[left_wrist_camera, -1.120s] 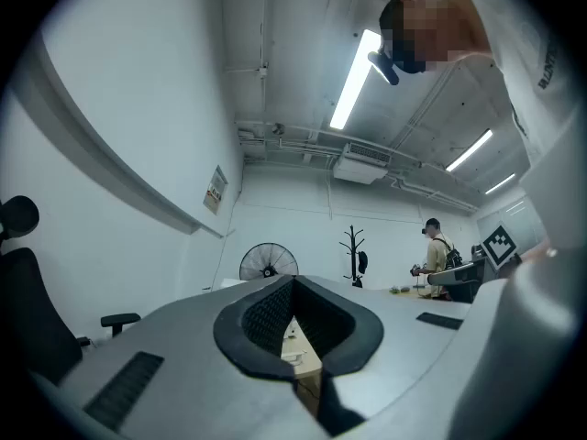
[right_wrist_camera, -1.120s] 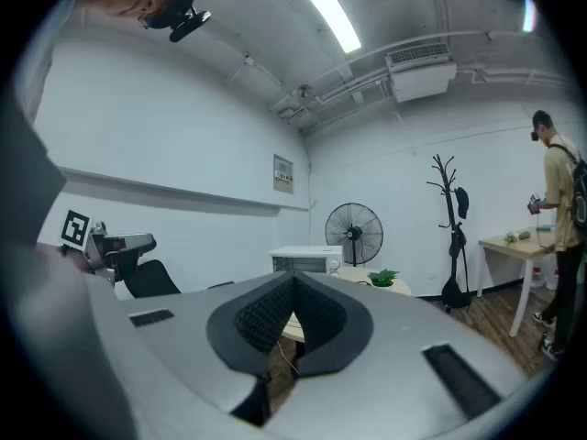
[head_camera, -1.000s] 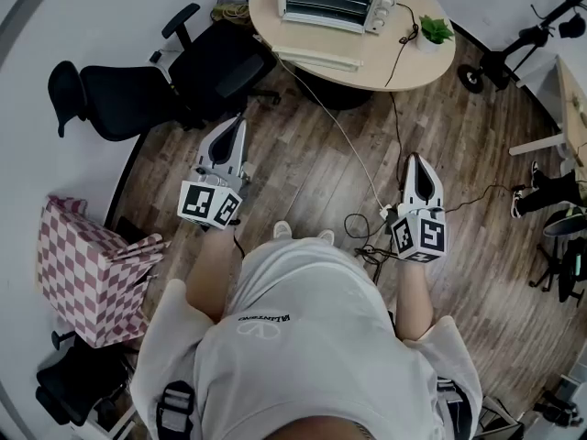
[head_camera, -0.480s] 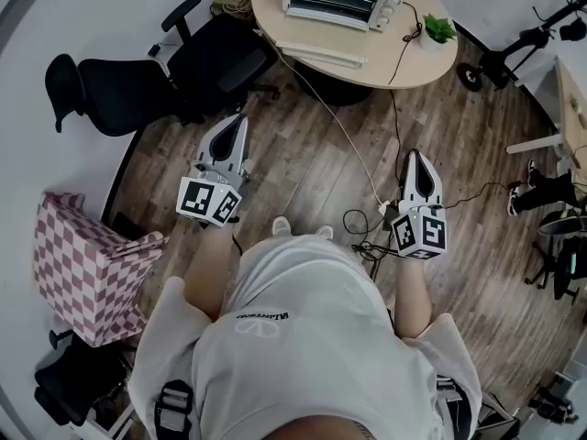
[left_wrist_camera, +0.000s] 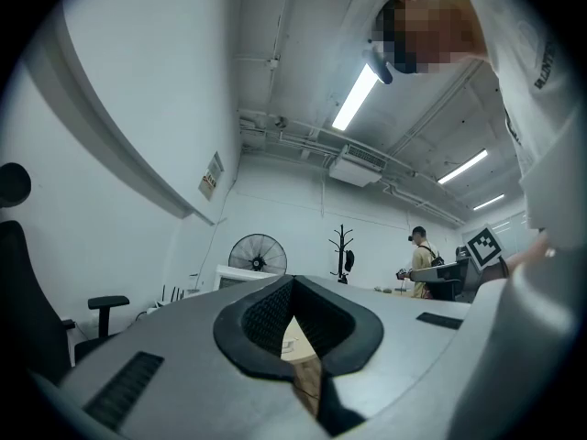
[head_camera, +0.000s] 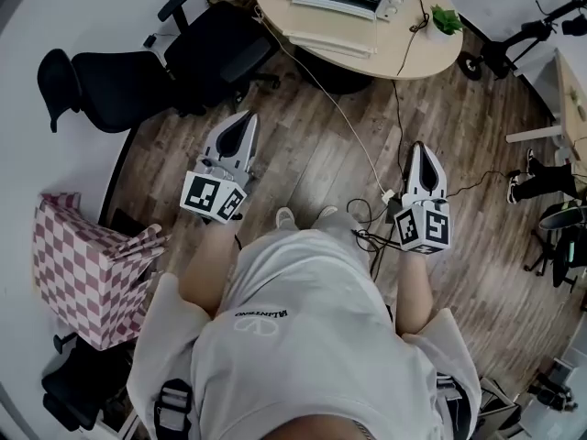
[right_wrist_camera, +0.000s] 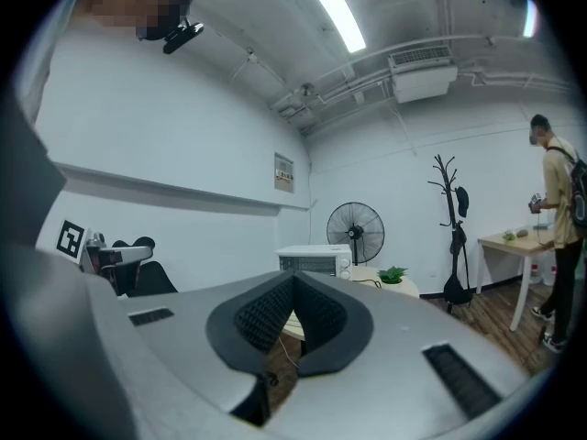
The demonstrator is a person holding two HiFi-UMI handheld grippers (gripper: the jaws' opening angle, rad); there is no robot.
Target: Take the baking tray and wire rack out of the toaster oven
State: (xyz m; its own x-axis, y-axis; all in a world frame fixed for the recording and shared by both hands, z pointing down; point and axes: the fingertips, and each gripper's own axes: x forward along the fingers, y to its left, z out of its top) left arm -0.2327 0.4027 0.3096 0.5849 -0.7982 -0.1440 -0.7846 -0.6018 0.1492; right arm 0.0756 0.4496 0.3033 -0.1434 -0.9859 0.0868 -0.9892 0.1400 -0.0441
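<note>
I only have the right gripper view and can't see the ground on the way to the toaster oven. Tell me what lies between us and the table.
Observer: A white cable runs across the wooden floor from the round table toward the person's shoes.
Operator: Check the person's left side too.
Observer: A pink-and-white checkered box sits there, level with the person and off the path.
Operator: Report the left hand-held gripper.
Observer: The left hand-held gripper has its jaws together with nothing between them.
</note>
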